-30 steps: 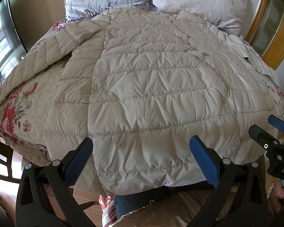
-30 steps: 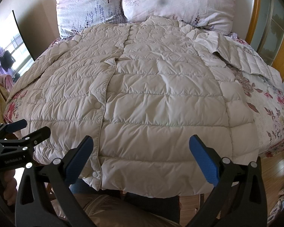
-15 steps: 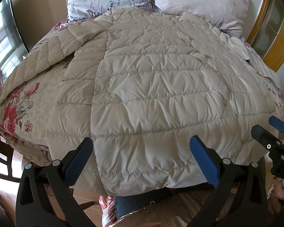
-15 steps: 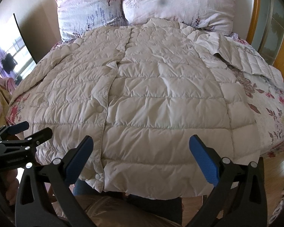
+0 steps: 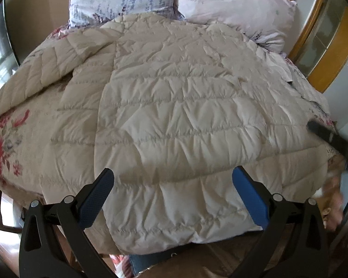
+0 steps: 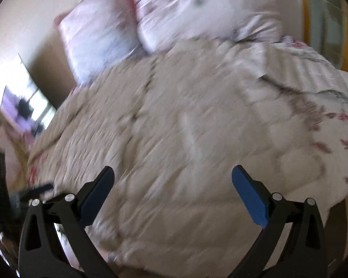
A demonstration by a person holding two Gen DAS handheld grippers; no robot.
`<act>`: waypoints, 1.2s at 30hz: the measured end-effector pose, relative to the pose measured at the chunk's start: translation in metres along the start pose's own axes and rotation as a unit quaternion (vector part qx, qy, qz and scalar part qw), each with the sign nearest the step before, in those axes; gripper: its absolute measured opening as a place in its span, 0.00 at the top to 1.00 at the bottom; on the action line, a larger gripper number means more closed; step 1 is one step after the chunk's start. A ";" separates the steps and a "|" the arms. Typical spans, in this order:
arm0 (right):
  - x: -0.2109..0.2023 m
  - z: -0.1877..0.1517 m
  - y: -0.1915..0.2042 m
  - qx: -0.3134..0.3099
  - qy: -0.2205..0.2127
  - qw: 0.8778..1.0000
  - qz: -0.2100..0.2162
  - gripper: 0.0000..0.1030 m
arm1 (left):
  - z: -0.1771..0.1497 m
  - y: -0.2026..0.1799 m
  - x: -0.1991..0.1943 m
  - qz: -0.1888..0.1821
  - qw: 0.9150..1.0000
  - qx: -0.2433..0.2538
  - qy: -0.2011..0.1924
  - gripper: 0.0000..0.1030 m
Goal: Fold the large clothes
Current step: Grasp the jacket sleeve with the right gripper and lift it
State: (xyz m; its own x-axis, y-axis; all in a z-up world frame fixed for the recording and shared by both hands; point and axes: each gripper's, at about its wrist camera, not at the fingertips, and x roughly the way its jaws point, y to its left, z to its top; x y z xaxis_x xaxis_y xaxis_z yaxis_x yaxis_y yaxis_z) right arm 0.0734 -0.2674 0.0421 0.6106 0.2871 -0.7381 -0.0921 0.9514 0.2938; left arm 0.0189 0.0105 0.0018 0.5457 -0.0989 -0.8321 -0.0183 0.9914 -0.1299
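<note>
Both claws agape above beige coat

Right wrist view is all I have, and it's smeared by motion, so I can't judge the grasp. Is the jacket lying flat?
Observer: Mostly. In the left wrist view the quilted jacket lies spread over the bed, and its near hem hangs over the bed's edge.
Operator: Where is the sleeve on the left side?
Observer: That sleeve stretches out leftward across the floral bedspread. It is not folded in.
Operator: Are the left tongs holding anything?
Observer: No. The left tongs are open and empty, pointed at the hem.
</note>
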 end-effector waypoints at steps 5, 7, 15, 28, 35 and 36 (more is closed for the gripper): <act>-0.006 0.039 -0.069 0.097 -0.062 0.992 -0.058 0.02 | 0.023 0.008 0.001 0.017 0.999 0.001 -0.028 0.01; -0.004 0.054 -0.106 0.151 -0.077 0.981 -0.090 0.03 | 0.034 0.014 0.001 0.011 0.999 -0.006 -0.039 0.01; 0.003 0.077 -0.268 0.379 -0.123 0.913 -0.083 0.44 | 0.088 0.027 0.011 0.049 0.993 0.031 -0.103 0.01; 0.016 0.074 -0.373 0.525 -0.139 0.833 -0.101 0.74 | 0.146 0.040 0.036 -0.032 0.991 0.024 -0.131 0.01; 0.010 0.116 -0.345 0.424 -0.150 0.869 -0.205 0.96 | 0.159 0.048 0.053 -0.111 0.987 -0.020 -0.115 0.01; 0.008 0.126 -0.334 0.394 -0.159 0.880 -0.212 0.96 | 0.160 0.049 0.055 -0.121 0.986 -0.025 -0.114 0.01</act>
State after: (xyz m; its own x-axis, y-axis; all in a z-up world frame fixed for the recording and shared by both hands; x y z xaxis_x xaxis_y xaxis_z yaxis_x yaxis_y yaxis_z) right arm 0.2082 -0.5966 0.0144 0.6593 -0.2398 -0.7127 0.6948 0.5565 0.4556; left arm 0.1819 0.0678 0.0361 0.7128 -0.3051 -0.6315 0.0977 0.9348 -0.3413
